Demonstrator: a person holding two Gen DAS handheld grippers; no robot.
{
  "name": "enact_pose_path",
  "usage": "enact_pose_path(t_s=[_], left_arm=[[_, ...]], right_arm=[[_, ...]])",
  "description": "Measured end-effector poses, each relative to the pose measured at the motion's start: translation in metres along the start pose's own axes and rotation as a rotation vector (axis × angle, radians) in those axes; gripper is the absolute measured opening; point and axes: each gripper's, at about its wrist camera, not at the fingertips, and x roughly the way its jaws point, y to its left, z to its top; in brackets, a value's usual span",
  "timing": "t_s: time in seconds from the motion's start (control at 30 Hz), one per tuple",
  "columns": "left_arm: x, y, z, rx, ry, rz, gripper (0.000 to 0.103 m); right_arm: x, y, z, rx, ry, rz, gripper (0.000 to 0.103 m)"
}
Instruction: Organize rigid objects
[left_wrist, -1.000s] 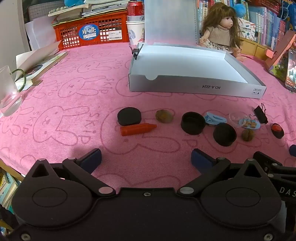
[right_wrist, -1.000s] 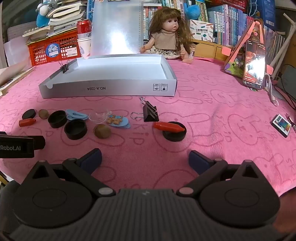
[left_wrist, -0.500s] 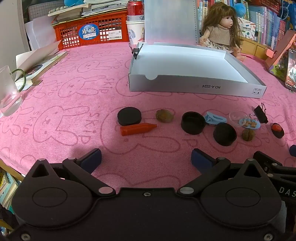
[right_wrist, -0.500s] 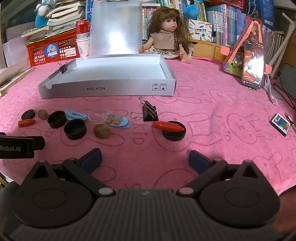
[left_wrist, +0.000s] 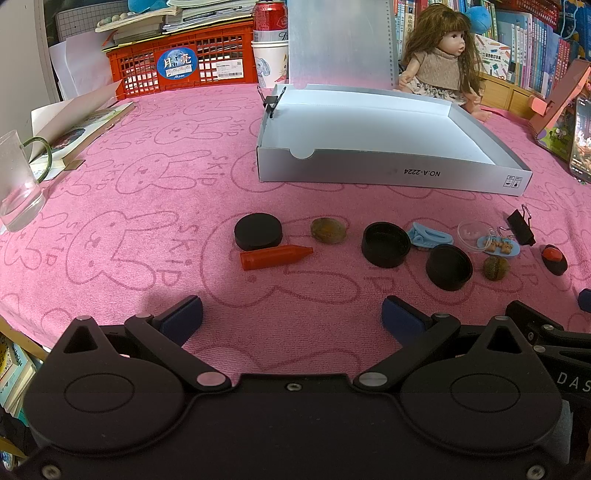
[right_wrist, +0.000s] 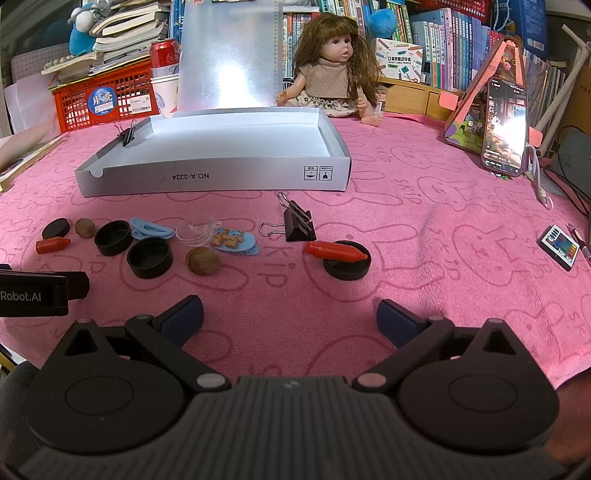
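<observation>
Nothing on the cloth has shifted over the last second; only the right camera has drifted slightly, and both grippers stay spread wide and empty. From the left gripper (left_wrist: 291, 314), a black cap (left_wrist: 258, 232) lies at 12 o'clock with an orange crayon (left_wrist: 275, 256) touching its near edge and a walnut (left_wrist: 328, 230) just beside it toward 1 o'clock. Only this view shows the glass (left_wrist: 18, 181) and open book (left_wrist: 74, 129) at 10 o'clock. From the right gripper (right_wrist: 290, 314), a second crayon (right_wrist: 336, 252) rests across a black lid (right_wrist: 347, 265) at 12 o'clock, with a binder clip (right_wrist: 297, 224) beyond it. Only this view shows the phone (right_wrist: 504, 125) on its stand at 2 o'clock and a small palette (right_wrist: 559, 246) at 3 o'clock. Toward 10 o'clock sit two open black cups (right_wrist: 149, 257), both empty, a blue clip (right_wrist: 151, 229), a clear dish (right_wrist: 195, 230), a blue charm (right_wrist: 232, 242) and another walnut (right_wrist: 203, 261). The grey box (right_wrist: 221, 177) beyond holds nothing; a clip (right_wrist: 129, 134) grips its left wall. Everything lies on a pink rabbit-print cloth (right_wrist: 406, 221). Behind stand a doll (right_wrist: 332, 74), a red crate (right_wrist: 110, 99), a can (right_wrist: 164, 51) and shelves of books (right_wrist: 443, 44).
</observation>
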Motion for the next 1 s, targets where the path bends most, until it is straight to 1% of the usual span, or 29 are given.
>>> enact_pose_path(t_s=[1.0], left_arm=[[0.0001, 0.0006, -0.0031, 0.002, 0.002, 0.000, 0.103]], right_arm=[[-0.0010, 0.0011, -0.0002, 0.000, -0.004, 0.001, 0.103]])
